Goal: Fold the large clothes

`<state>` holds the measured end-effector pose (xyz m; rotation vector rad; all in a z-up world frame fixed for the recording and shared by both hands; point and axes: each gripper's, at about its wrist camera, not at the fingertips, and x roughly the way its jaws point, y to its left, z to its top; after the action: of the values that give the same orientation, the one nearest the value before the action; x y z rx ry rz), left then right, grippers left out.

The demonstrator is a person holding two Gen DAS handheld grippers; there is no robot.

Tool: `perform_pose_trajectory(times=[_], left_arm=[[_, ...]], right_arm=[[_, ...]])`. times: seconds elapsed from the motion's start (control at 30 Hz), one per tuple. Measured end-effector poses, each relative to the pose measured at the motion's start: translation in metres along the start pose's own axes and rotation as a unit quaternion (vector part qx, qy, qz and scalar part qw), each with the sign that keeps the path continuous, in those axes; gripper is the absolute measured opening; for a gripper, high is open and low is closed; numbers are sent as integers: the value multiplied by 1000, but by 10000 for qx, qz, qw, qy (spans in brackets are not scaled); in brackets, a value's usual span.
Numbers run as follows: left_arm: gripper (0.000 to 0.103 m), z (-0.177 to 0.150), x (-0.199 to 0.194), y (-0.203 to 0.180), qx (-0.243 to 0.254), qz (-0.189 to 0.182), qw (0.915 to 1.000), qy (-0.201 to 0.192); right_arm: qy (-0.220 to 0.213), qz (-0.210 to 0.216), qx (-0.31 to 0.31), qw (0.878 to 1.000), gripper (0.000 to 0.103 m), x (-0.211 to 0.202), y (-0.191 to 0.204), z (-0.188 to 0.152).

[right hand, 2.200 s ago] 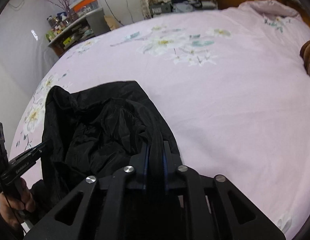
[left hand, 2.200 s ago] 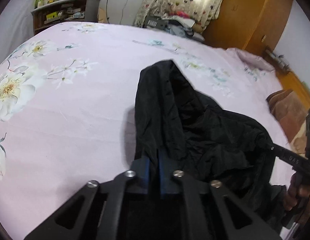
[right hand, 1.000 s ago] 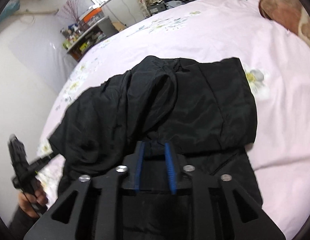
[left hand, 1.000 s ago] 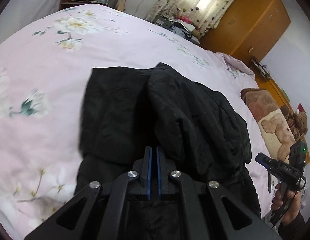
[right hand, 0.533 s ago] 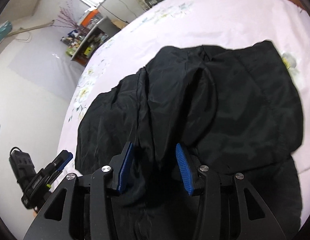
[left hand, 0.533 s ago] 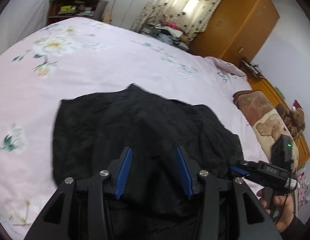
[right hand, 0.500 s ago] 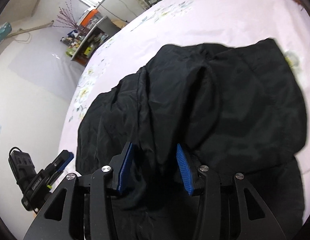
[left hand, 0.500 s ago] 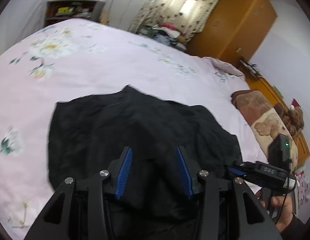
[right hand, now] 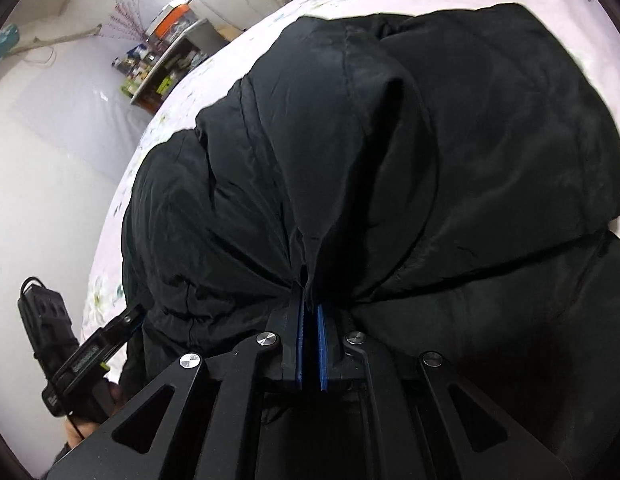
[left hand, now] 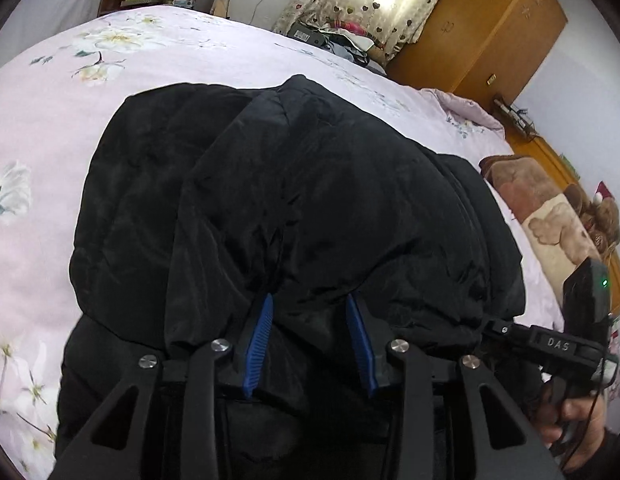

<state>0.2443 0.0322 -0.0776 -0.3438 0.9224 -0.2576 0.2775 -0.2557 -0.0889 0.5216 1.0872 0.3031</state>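
Right gripper [right hand: 308, 312] fingers pinching black jacket [right hand: 429, 140], casing lettered "DAS"

One black jacket [left hand: 333, 184], one bed [left hand: 50, 120], two grippers.

Soft window daylight, sharp centres, heavy fisheye bending, dark vignetted corners.

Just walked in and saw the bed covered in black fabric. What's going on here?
A person with a gripper in each hand is folding a black padded jacket on a bed with a pink floral sheet. The right gripper has just closed and pinches a fold of the jacket. The left gripper has its jaws apart, just closing in around a bunched fold of fabric.
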Motion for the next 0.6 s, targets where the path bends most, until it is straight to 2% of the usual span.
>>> perform_pose_trajectory(times=[0.07,0.13,0.2,0.27,0.37,0.47,0.6], left_arm=[[40,5,-5,-5,4,105,9999,100],[40,8,-20,-12,35,118,9999,86],[40,9,-37,-16,92,134,9999,-15],[40,10,-53,-19,153,125,9996,-212],[40,24,-61,-26,277,142,9981,-531],[40,48,-43,-29,491,363,9956,-704],[39,56,9,-7,516,822,9948,-308]], right_arm=[[46,-137,-148,9998,10,-3,6,3],[-5,-376,-437,9983,21,-19,16,4],[-186,-456,-638,9967,22,-39,25,3],[-558,-520,-923,9928,22,-65,36,7],[-968,-643,-1270,9851,23,-80,49,22],[-1070,-875,-1400,9805,23,-64,54,43],[-821,-1298,-1355,9788,23,-23,27,71]])
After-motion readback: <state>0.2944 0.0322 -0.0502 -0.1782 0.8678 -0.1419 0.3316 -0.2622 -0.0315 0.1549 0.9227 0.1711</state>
